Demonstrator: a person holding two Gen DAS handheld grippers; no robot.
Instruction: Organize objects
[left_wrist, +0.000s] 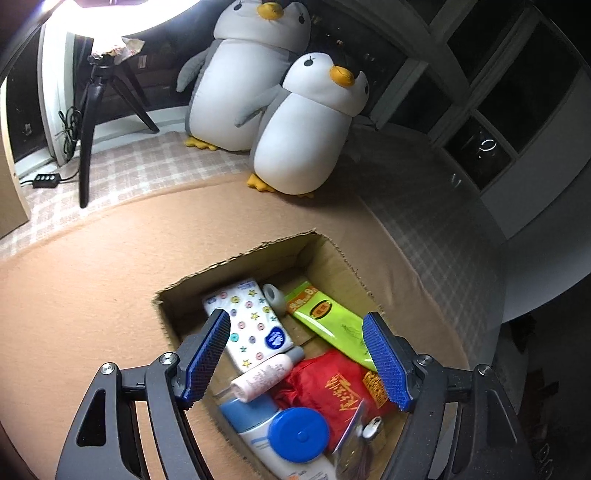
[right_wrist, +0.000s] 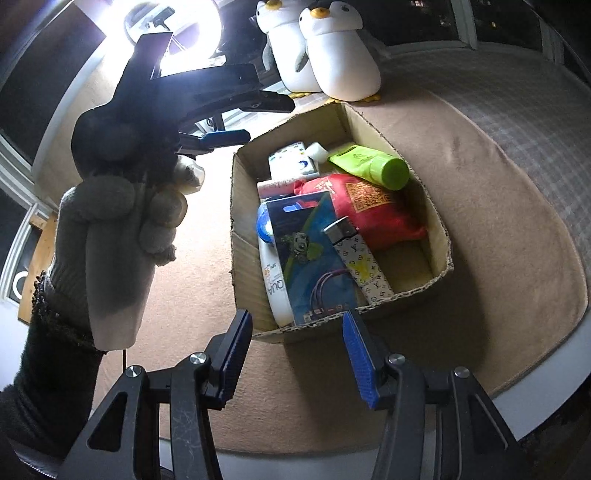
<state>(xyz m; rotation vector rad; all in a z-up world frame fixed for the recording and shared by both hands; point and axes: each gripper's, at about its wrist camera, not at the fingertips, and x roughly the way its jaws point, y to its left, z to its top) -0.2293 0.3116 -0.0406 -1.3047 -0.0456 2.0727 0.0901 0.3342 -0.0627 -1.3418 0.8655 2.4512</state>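
Observation:
An open cardboard box sits on a tan blanket. In it lie a star-patterned tissue pack, a green tube, a red pouch, a pink bottle, a white bottle with a blue cap, a blue carded package and a lighter. My left gripper hangs open over the box with nothing between its pads. My right gripper stands open at the box's near wall, gripping nothing. A gloved hand holds the left gripper.
Two plush penguins stand behind the box. A black tripod with a bright ring light is at the far left, with a cable switch. Dark windows line the right. The blanket's edge drops off right.

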